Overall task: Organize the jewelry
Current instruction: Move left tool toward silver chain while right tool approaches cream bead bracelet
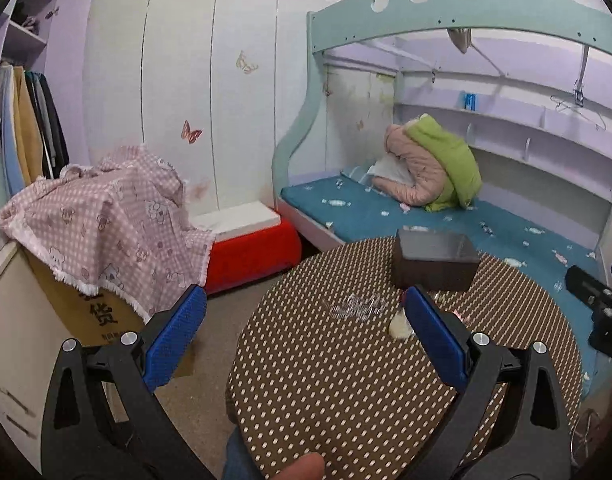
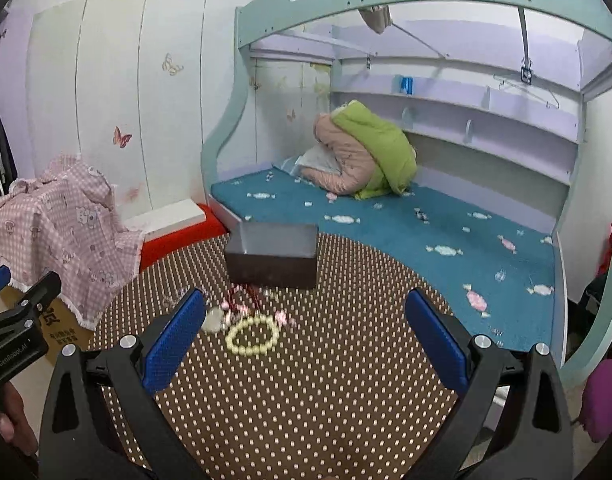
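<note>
A dark brown open box (image 2: 273,258) stands at the far side of a round table with a brown dotted cloth (image 2: 306,400); it also shows in the left wrist view (image 1: 434,266). In front of it lie a cream bead bracelet (image 2: 253,335), a red bead string (image 2: 241,298), a pale stone pendant (image 2: 213,322) and a clear crystal piece (image 1: 356,306). My right gripper (image 2: 303,328) is open and empty above the table, short of the bracelet. My left gripper (image 1: 306,328) is open and empty, near the table's left edge, short of the crystal piece.
A bunk bed with a blue mattress (image 2: 426,232) and a bundled pink-green jacket (image 2: 366,156) stands behind the table. A red stool (image 1: 249,248) and a cardboard box under pink checked cloth (image 1: 101,216) stand at the left. White wardrobe doors (image 1: 177,92) fill the back.
</note>
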A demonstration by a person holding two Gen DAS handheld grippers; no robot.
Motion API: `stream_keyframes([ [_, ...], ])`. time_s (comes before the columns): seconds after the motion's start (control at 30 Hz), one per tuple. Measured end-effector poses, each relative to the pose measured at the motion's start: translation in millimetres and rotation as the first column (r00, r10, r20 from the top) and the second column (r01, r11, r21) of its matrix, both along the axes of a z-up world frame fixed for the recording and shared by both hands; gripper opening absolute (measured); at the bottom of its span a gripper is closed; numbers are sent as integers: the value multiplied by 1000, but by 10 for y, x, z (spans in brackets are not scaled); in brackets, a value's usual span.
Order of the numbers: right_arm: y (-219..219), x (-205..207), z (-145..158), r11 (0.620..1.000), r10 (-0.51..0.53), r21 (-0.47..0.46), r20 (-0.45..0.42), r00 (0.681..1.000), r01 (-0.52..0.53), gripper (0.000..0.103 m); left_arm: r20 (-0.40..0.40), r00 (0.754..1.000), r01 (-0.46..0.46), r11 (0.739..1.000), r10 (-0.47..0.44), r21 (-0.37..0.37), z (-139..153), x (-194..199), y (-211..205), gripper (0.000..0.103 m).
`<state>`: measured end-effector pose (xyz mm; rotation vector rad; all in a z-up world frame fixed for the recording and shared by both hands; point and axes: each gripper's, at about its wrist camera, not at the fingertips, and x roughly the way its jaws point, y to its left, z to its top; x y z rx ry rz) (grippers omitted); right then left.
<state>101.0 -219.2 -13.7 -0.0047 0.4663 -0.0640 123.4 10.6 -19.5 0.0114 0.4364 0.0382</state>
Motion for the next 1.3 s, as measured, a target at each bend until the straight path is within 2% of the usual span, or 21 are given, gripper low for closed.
stream_keyframes([
  [0.13,5,110,50,1000,6,-11,-15,1000,-6,96,-5,1000,8,1000,-8,-1,106,138,-43,98],
  [0.23,-14,223,-29,1000,19,-7,-54,998,-20,96,-44,999,7,1000,-7,5,34,289,-31,98],
  [0.33,-27,370,-215,999,54,12,-126,991,-53,96,-114,994,3,1000,-3,5,-148,464,7,98],
  [0.53,96,749,-680,991,131,23,-271,954,-130,94,-234,972,-8,999,15,31,-592,821,57,98],
  [0.73,228,1098,-1085,973,227,51,-380,897,-225,65,-309,951,-2,999,15,42,-919,1097,-4,98],
  [0.8,271,1168,-1176,963,263,62,-398,879,-261,59,-330,944,2,999,15,51,-1015,1165,-27,98],
  [0.87,325,1242,-1263,952,300,71,-420,857,-299,48,-352,936,5,998,15,56,-1097,1212,-58,98],
  [1.0,469,1368,-1432,925,364,81,-462,809,-371,41,-389,921,5,999,17,54,-1222,1320,-96,98],
  [1.1,524,1399,-1522,913,388,80,-474,790,-400,31,-398,917,0,998,24,60,-1254,1401,-98,98],
  [1.23,555,1390,-1539,906,386,30,-464,797,-422,11,-404,914,-4,998,32,70,-1284,1537,-102,98],
  [1.3,523,1404,-1551,905,393,39,-462,795,-424,8,-412,911,-1,997,33,78,-1307,1628,-126,98],
])
